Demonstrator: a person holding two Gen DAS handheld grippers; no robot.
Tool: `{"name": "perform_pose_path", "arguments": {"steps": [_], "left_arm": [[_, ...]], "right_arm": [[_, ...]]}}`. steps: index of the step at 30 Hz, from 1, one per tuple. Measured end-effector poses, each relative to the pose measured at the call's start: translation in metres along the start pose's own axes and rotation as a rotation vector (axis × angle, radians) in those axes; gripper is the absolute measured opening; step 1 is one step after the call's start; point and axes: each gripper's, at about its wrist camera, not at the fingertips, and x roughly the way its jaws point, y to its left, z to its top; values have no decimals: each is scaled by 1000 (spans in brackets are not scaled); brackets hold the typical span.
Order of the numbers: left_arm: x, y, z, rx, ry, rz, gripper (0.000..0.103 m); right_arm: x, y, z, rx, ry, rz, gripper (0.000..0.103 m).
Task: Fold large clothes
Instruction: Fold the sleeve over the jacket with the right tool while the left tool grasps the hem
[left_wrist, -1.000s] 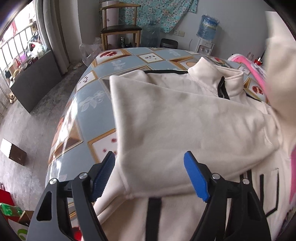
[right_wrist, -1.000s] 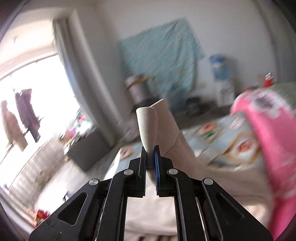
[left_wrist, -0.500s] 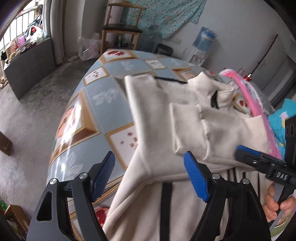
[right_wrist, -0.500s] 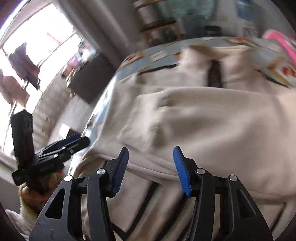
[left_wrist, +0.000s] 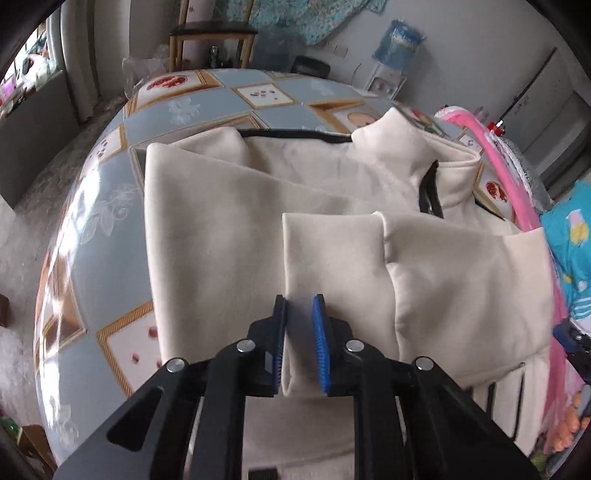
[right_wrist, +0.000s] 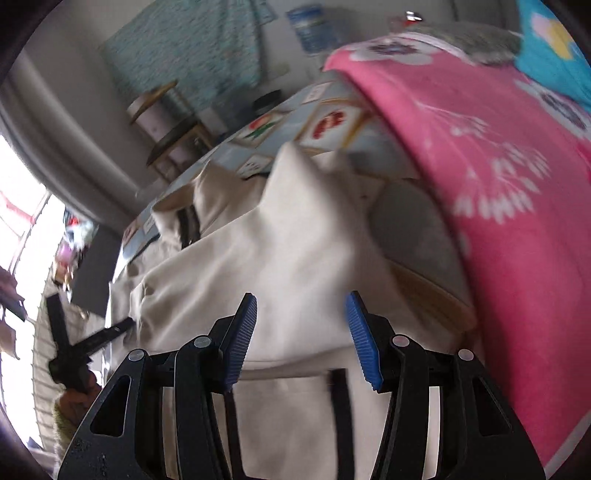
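Patterned blue-and-gold surface (left_wrist: 177, 110): carries one cream jacket (left_wrist: 221, 229), collar at the far side, both sleeves folded in across the chest; pink blanket (right_wrist: 480, 166) heaped just beside it. Left claw (left_wrist: 298, 332): jaws have just been closing and now pinch the cuff end of the folded sleeve (left_wrist: 332, 251). Right claw (right_wrist: 301, 328): half wide over the jacket's near fold, gripping nothing. Before you lift, take a matching grip with the right claw, then keep both edges level so the sleeves stay tucked.
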Motion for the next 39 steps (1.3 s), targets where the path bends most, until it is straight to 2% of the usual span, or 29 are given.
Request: {"name": "perform_pose_path", "arguments": {"steps": [4, 7, 10, 13, 15, 19, 21, 25, 29, 32, 33, 34, 35, 39], "left_arm": [[1, 3, 5, -13, -4, -13, 6], [-9, 6, 7, -21, -30, -31, 4], [-46, 14, 14, -61, -134, -71, 4], [-81, 25, 15, -75, -225, -35, 4], [-83, 33, 13, -88, -211, -28, 4], [-64, 47, -6, -94, -121, 55, 4], [-58, 53, -19, -115, -100, 64, 4], [-67, 56, -33, -133, -133, 70, 4], [-73, 56, -38, -129, -154, 96, 4], [-66, 59, -41, -125, -138, 96, 4], [-64, 60, -42, -126, -136, 92, 4], [-63, 61, -41, -127, -139, 88, 4], [-63, 61, -41, -128, -144, 83, 4], [-70, 59, -39, -113, -171, 66, 4]], "right_arm": [[4, -9, 2, 31, -10, 7, 50], [4, -15, 4, 41, -17, 9, 50], [2, -18, 7, 55, -27, 12, 50], [1, -22, 10, 51, -28, 2, 50], [3, -22, 13, 39, -19, -6, 50], [15, -21, 29, 31, 21, 20, 50], [24, -18, 43, 26, 40, 19, 50], [51, -17, 79, 37, 75, 23, 50], [81, -21, 107, 53, 97, -50, 49], [104, -25, 116, 49, 124, -102, 38], [110, -26, 118, 46, 127, -107, 27], [113, -26, 120, 34, 125, -105, 3], [116, -23, 121, 13, 130, -102, 4], [92, -11, 121, -31, 6, -112, 3]]}}
